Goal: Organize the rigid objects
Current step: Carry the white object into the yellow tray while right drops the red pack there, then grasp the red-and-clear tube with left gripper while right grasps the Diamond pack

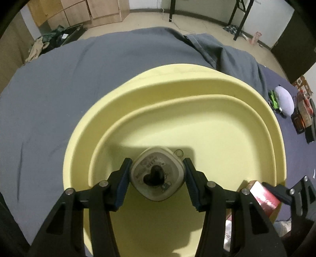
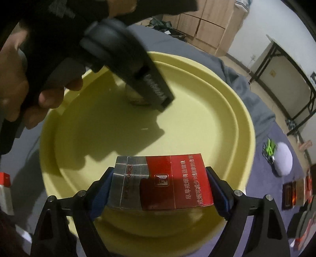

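A large pale yellow basin [image 1: 197, 83] [image 2: 227, 110] sits on a grey bedsheet. My left gripper [image 1: 157, 174] is shut on a small rounded-square tin [image 1: 157, 176] with a black heart on its lid, held low inside the basin; in the right wrist view the tin [image 2: 136, 99] is mostly hidden behind the left gripper. My right gripper [image 2: 160, 185] is shut on a red and silver cigarette box [image 2: 164, 181], held over the basin's near rim. The box [image 1: 264, 195] also shows at the lower right of the left wrist view.
A white rounded object [image 2: 283, 159] [image 1: 285, 100], a green and black item [image 2: 268, 150] and several dark boxes [image 2: 296, 192] [image 1: 304, 118] lie on the sheet right of the basin. A red-and-white box [image 2: 5, 189] lies at the left. Wooden cabinets [image 1: 75, 11] and table legs [image 1: 239, 17] stand beyond.
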A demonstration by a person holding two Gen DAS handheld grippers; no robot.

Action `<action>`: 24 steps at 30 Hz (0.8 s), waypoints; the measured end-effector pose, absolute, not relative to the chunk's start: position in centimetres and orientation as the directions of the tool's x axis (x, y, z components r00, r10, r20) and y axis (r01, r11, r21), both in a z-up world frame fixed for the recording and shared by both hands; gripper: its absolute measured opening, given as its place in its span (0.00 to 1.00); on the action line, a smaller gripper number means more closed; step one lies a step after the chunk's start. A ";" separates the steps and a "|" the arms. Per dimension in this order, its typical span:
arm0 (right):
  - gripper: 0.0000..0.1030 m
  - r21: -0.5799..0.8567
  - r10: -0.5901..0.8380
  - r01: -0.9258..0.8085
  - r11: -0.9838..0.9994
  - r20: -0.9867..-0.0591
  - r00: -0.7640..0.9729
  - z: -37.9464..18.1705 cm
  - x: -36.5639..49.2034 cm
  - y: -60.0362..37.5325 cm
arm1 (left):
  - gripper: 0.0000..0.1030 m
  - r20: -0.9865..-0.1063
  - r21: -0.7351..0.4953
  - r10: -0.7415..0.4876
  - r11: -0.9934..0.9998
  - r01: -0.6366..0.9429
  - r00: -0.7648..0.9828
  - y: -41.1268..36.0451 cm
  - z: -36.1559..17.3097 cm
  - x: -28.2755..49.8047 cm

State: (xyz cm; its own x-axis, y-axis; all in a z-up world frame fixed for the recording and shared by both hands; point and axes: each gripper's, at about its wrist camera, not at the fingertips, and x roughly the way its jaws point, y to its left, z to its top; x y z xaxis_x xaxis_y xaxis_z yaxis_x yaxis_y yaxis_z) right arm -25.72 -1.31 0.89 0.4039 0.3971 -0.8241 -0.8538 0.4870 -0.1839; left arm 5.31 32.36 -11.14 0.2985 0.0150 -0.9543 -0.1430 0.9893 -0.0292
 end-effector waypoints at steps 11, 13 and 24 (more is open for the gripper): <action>1.00 -0.016 0.553 -0.847 0.532 -0.750 0.361 8.0 -26.9 -6.4 | 1.00 -0.895 -0.125 -0.022 0.971 -0.204 0.446 33.4 -2.1 2.5; 0.99 0.012 0.571 -0.817 0.576 -0.722 0.392 11.0 -26.1 -10.7 | 1.00 -0.885 -0.122 -0.026 0.977 -0.176 0.466 31.6 0.8 2.4; 1.00 0.090 0.315 -0.346 0.934 -0.664 0.678 13.9 -16.6 -42.8 | 1.00 -0.860 -0.093 -0.145 0.987 0.128 0.490 9.6 5.4 8.5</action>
